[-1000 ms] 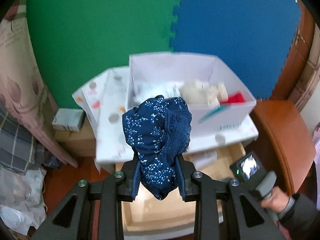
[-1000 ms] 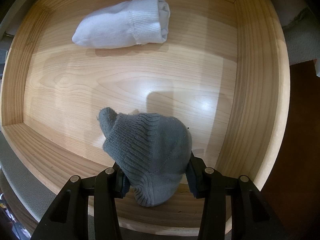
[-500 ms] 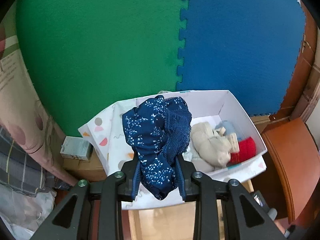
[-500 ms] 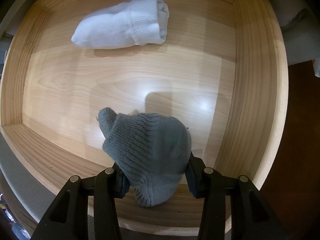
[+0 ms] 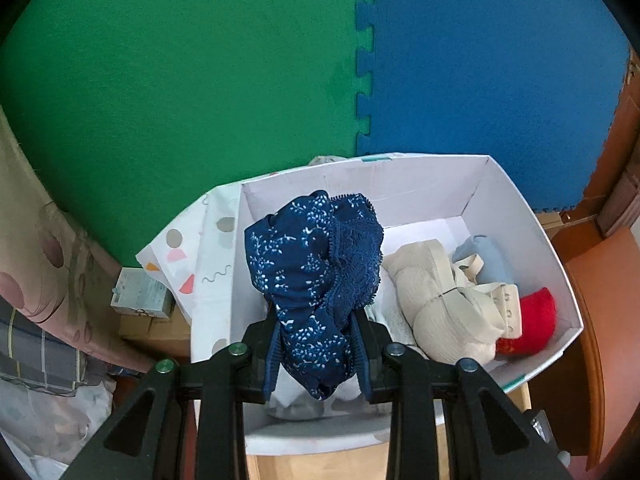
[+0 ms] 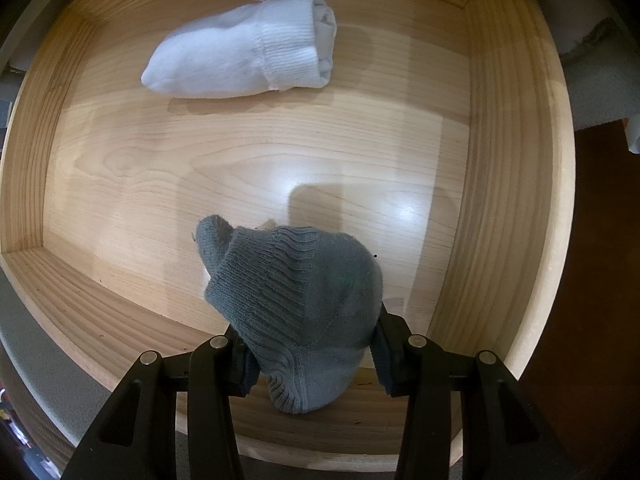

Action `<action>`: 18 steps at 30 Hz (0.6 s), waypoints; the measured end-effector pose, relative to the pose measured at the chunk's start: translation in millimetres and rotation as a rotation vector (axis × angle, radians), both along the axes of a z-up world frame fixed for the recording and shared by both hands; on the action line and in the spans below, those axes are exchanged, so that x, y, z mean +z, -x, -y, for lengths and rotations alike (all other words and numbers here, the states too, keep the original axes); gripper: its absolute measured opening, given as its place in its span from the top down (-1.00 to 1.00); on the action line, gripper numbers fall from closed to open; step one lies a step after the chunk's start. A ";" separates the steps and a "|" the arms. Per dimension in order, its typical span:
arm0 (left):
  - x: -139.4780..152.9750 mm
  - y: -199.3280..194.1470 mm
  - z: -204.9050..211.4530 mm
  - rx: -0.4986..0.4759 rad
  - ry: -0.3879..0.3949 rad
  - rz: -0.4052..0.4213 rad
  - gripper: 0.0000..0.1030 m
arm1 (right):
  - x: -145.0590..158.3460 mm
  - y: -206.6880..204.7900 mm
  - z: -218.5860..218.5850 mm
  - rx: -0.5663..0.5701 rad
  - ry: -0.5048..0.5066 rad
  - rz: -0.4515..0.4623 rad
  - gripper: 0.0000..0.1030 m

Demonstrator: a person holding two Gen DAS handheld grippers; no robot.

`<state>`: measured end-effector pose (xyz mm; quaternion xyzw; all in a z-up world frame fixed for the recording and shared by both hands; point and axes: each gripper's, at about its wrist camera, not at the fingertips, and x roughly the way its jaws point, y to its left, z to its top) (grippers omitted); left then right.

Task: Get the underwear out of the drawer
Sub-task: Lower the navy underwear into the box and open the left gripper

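My left gripper [image 5: 316,354] is shut on navy blue patterned underwear [image 5: 314,276] with a lace edge. It holds it over the left part of a white box [image 5: 516,208]. The box holds a cream bundle [image 5: 440,304], a light blue piece [image 5: 490,258] and a red piece [image 5: 534,318]. My right gripper [image 6: 312,364] is shut on a grey sock [image 6: 300,296], held just above the floor of the wooden drawer [image 6: 500,160]. A rolled white sock [image 6: 248,48] lies at the back of the drawer.
Green and blue foam mats [image 5: 360,60] stand behind the box. A patterned white cloth [image 5: 200,248] lies under the box's left side. A small carton [image 5: 140,294] and bedding [image 5: 44,308] are at the left. Brown wooden furniture [image 5: 600,320] is at the right.
My left gripper has risen and moved forward with the navy underwear, from above the drawer to over the white box. My right gripper with the grey sock has hardly moved.
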<state>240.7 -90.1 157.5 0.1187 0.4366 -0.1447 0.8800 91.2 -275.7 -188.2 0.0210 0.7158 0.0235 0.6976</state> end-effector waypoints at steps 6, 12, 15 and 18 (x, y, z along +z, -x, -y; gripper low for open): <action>-16.3 -10.2 6.2 -0.002 -0.034 -0.026 0.39 | 0.6 0.7 2.4 0.000 -0.005 0.000 0.21; -25.9 -11.0 2.7 0.008 -0.047 -0.033 0.23 | -0.7 -0.2 8.0 -0.005 -0.012 0.000 0.21; -27.4 -11.9 2.2 0.005 -0.042 -0.057 0.14 | -0.6 -0.8 10.1 -0.006 -0.012 -0.001 0.21; -26.9 -9.5 2.7 -0.002 -0.054 -0.058 0.03 | -0.3 -0.8 10.1 -0.008 -0.013 0.000 0.21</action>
